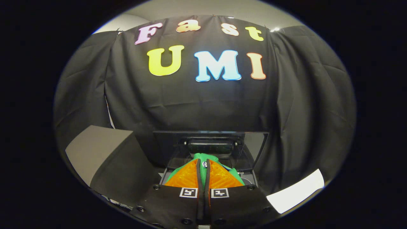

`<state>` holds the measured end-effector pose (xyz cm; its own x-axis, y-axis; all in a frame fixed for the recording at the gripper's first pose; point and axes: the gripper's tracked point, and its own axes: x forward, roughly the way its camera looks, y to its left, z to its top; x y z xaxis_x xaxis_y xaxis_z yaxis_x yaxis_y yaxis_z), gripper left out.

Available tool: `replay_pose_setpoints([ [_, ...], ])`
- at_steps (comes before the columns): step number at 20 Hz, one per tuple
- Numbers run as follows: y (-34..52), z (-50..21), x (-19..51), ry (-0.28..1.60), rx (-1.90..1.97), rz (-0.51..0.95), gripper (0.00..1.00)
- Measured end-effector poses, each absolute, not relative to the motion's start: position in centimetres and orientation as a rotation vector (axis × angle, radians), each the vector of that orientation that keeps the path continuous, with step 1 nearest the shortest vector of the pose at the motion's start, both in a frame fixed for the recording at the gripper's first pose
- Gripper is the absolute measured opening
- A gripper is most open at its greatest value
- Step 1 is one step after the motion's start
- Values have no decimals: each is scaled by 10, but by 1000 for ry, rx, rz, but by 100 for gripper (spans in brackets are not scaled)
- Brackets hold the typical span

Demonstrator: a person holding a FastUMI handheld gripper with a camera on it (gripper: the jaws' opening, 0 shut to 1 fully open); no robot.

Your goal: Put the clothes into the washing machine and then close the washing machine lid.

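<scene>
Black booth wall behind washer (254,149), lid up; gripper (203,163) pinched tight on green cloth (203,157); release w/ cloth fully over drum

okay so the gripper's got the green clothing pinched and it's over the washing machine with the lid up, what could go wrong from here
1. The gripper is shut on the green garment, which bunches out on both sides of the fingers; a loose fold could drape over the washing machine rim instead of dropping inside.
2. The raised lid stands just beyond the fingers, so pushing further forward might bump it.
3. Cloth left on the rim could stop the lid from closing fully.
</scene>
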<state>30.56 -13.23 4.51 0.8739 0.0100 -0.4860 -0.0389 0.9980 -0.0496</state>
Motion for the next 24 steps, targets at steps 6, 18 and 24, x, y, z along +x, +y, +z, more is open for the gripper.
replay_pose_setpoints([
  [6, -142, -29, 303, 614, -66, 10, 1],
  [18, -154, -121, 308, 723, -60, -34, 1],
  [24, -157, -157, 310, 781, -61, -51, 2],
])
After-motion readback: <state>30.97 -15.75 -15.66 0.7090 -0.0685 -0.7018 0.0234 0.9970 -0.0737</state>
